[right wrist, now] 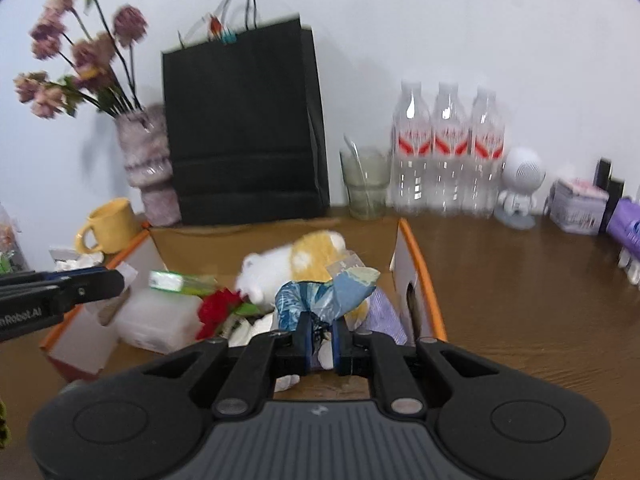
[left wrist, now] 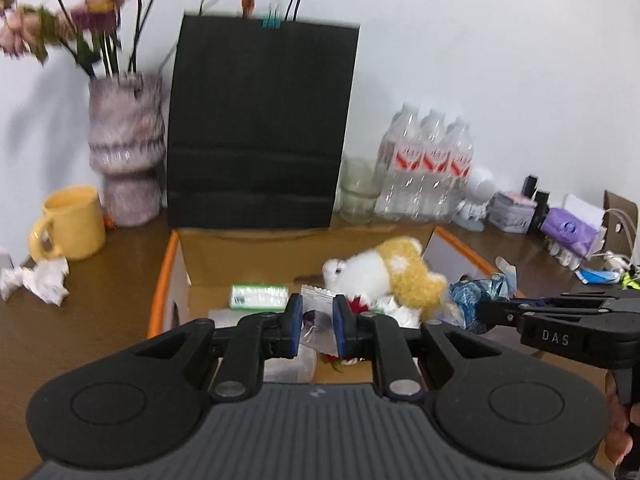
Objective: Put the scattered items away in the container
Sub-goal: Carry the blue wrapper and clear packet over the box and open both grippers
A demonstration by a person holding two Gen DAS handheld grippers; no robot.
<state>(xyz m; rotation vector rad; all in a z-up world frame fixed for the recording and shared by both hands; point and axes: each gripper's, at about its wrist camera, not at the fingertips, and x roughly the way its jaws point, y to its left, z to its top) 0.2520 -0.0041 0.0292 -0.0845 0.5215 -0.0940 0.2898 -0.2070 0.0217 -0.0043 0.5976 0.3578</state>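
I see the cardboard box [left wrist: 182,268] lying open directly ahead of and below both claws, so the coming move is, I judge, only a release downward. The box already holds a plush toy [right wrist: 296,268] and a green packet [left wrist: 259,296], among other items. My left gripper [left wrist: 316,320] pinches a small silvery sachet [left wrist: 316,300] over the box's near left part. My right gripper [right wrist: 321,340] pinches a crumpled blue wrapper [right wrist: 320,300], standing up above the right part. Both are equally near.
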